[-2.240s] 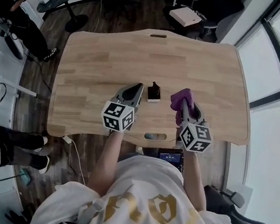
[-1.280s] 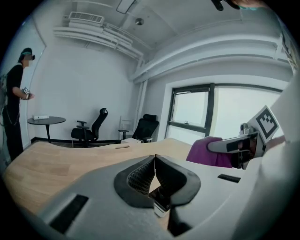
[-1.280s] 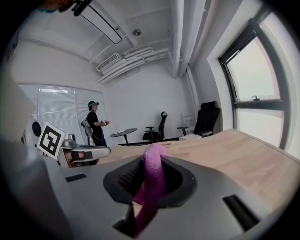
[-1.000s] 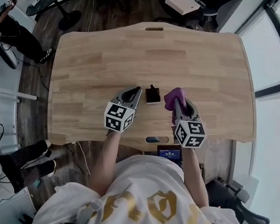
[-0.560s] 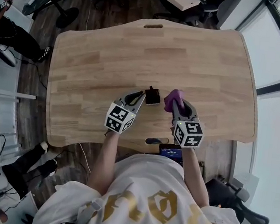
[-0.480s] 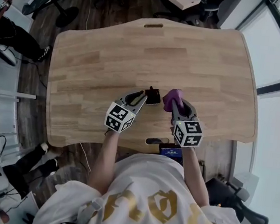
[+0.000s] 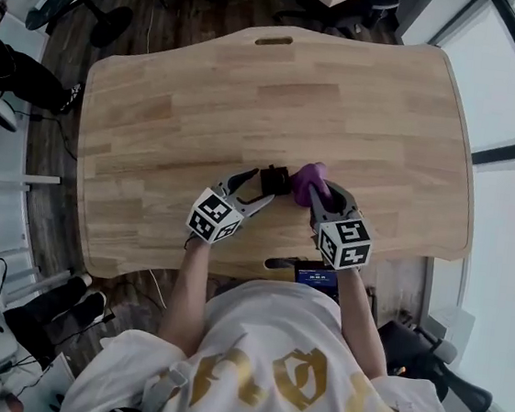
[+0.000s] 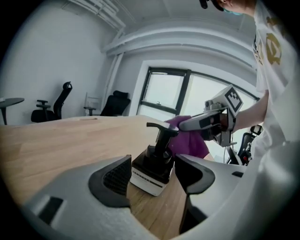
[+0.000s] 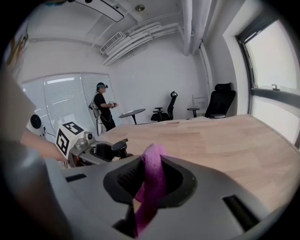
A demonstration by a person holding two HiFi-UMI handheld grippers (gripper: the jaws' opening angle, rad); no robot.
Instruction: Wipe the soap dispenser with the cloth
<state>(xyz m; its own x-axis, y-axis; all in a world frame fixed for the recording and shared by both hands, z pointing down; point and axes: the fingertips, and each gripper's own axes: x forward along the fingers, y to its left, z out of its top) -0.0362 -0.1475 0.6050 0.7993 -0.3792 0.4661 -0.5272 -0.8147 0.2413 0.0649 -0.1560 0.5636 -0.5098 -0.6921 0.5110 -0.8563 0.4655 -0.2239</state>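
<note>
**Dispenser framed, cloth alongside**

On the wooden worktop (image 7: 280,92), the left tool (image 7: 256,189) has just been opening its jaws. They now stand apart on either side of the black-and-white soap dispenser (image 8: 157,161), pads clear of it. The purple cloth (image 7: 309,181) hangs just right of the pump head, clamped in the right tool (image 9: 149,183).

No word or number can be read with certainty. The soap dispenser (image 8: 154,161) has a white band at its base with a line of dark print, too small and blurred to make out. The person's white shirt (image 7: 267,326) bears large gold figures, unclear from above. The two marker cubes (image 7: 212,219) show only black-and-white square patterns, no letters. A small screen (image 7: 316,276) below the worktop (image 7: 280,92) edge glows blue, illegible.
</note>
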